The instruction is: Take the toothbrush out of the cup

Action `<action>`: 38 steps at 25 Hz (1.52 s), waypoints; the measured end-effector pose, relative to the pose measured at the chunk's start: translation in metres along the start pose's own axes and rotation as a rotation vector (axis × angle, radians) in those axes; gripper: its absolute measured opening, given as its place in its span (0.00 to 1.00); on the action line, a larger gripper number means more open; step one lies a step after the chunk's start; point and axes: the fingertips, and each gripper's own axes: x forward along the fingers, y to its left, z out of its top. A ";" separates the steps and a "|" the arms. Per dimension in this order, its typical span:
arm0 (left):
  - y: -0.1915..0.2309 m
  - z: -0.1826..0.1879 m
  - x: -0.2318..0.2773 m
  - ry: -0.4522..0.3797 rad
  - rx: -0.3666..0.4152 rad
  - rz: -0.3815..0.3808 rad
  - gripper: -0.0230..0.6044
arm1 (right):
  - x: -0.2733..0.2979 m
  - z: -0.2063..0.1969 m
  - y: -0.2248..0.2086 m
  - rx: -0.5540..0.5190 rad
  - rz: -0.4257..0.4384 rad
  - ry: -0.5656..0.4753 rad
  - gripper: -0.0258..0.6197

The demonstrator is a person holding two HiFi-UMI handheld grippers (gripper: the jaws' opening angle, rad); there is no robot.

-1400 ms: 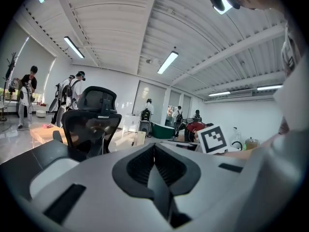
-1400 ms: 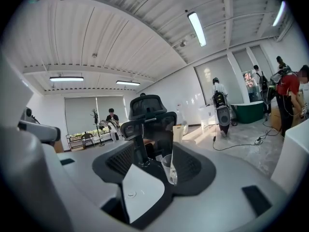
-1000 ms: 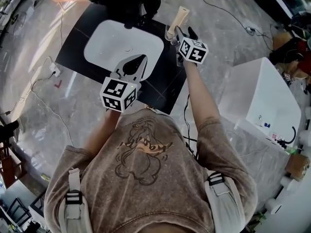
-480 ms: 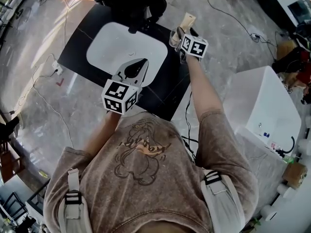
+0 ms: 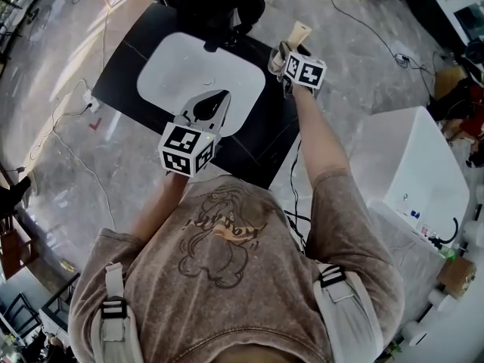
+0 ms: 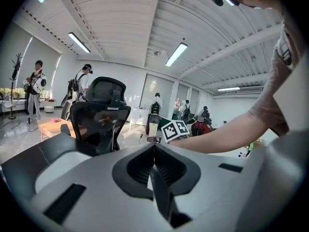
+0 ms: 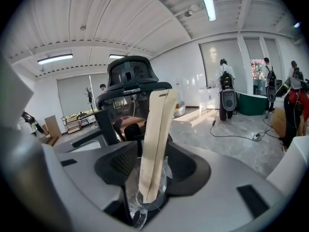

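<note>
- The right gripper (image 7: pixel 153 151) had just been closing its jaws, and they stood against both sides of a clear cup (image 7: pixel 159 186), holding it.
- A toothbrush (image 7: pixel 155 139) in a beige paper sleeve stood upright in that cup, its lower end at the bottom of the cup and its top rising well above the jaws.
- In the head view this gripper (image 5: pixel 284 56) sat at the upper centre-right of the frame, and the toothbrush (image 5: pixel 300 33) stuck up just beyond it, at the right edge of the black desk (image 5: pixel 128 59).
- The left gripper (image 6: pixel 154 146) had its jaws pressed together with nothing between them.
- In the head view it (image 5: pixel 224 94) hovered left of centre over a white mat (image 5: pixel 181 63) on the desk, well apart from the cup.
- A black office chair (image 5: pixel 208 2) stood at the far side of the desk, at the top of the frame.
- A white box (image 5: pixel 408 157) sat on the grey marble floor (image 5: pixel 68 127) at the right of the frame.
</note>
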 end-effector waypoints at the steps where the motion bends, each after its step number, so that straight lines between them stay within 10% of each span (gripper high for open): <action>1: 0.001 -0.001 0.000 0.003 -0.001 0.001 0.06 | 0.000 0.000 -0.001 -0.003 -0.004 0.000 0.34; 38: -0.020 -0.008 -0.009 0.014 0.010 -0.064 0.06 | -0.101 0.118 0.031 -0.086 0.063 -0.245 0.20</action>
